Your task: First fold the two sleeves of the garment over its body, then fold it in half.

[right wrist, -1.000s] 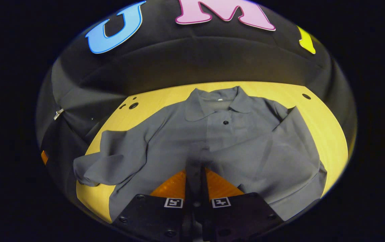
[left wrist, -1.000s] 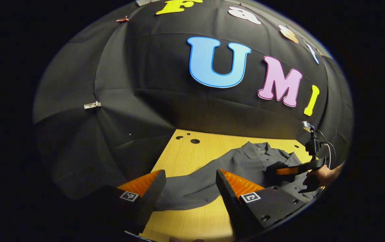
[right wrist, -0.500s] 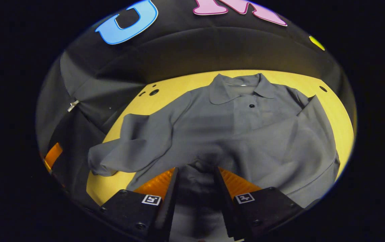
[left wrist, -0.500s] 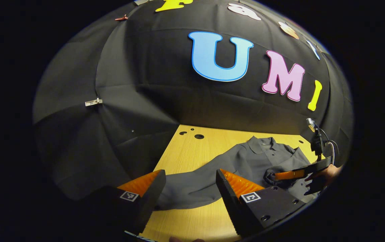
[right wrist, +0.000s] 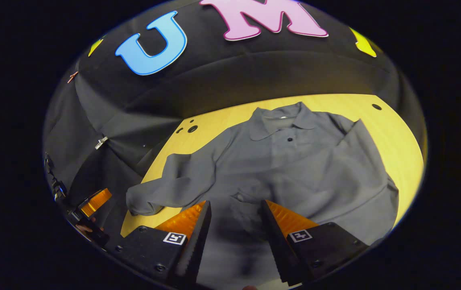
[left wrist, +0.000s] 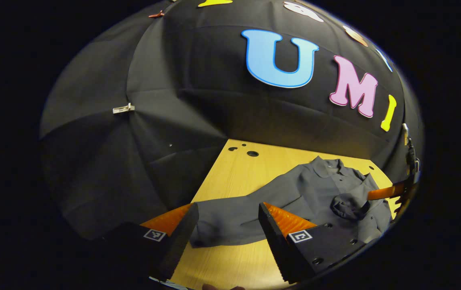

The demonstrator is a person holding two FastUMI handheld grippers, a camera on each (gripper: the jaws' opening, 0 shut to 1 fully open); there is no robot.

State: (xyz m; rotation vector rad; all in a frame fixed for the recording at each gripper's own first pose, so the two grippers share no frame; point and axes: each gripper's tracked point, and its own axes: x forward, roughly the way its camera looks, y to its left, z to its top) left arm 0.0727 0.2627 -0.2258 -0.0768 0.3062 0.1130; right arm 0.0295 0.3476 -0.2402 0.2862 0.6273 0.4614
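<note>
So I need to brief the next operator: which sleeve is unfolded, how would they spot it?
On the wooden table lies a grey collared shirt. The unfolded sleeve stretches sideways onto bare wood; the other sleeve lies across the body.

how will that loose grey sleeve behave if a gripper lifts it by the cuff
The grey shirt's unfolded sleeve lies wrinkled and curled on the yellow wooden table, so it will probably droop limply. The thin cloth looks light, and will likely drag rather than slide stiffly.
</note>
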